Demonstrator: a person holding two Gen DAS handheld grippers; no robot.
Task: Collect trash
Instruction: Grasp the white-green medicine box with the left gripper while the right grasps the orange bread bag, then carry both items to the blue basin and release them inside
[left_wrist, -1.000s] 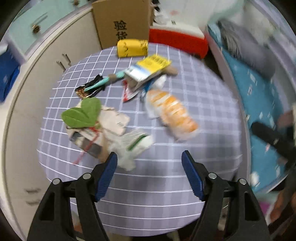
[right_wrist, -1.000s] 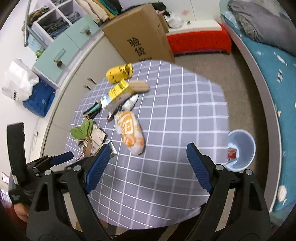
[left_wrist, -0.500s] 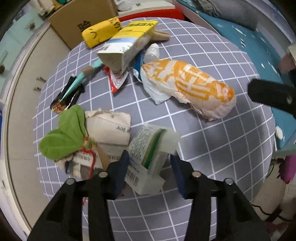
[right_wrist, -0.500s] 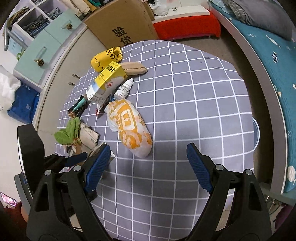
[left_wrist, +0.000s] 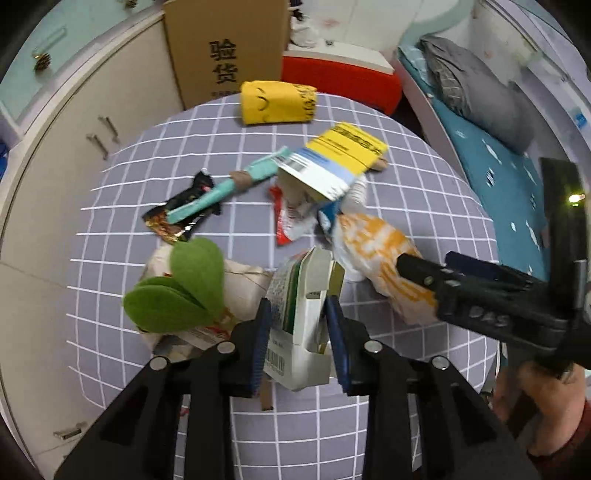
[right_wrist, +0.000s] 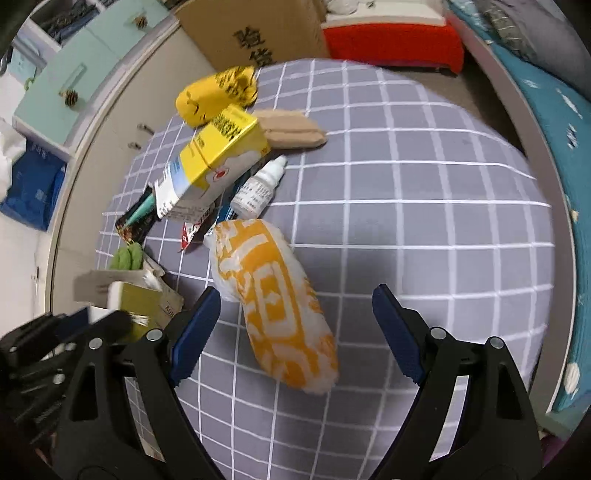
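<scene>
Carton: we have the small white-and-green carton (left_wrist: 301, 325) between the pads of our left claw (left_wrist: 299, 332), its open flap end pointing away from us; it is the piece of trash nearest that claw, which is likely why we take it first.
Left claw: its jaws have just been closing, and both blue pads now press the carton's two sides, so we read it as clamped on the carton; whether the carton is clear of the bench (left_wrist: 332, 424) we cannot tell.
Bag: the orange-and-white plastic bag (right_wrist: 273, 302) lies lengthwise in the gap of our right claw (right_wrist: 295, 332), nearer its left pad.
Right claw: its jaws stand wide apart and touch nothing; we judge it is lined up over the bag for the next pick.
Beyond the left claw: a green leaf (left_wrist: 177, 291) on crumpled paper sits just left of the carton.
Farther out: the yellow-and-blue box (left_wrist: 332, 166), a teal tube (left_wrist: 225, 192) on a black wrapper, and a yellow packet (left_wrist: 277, 101) wait ahead of both claws, not yet collected.
</scene>
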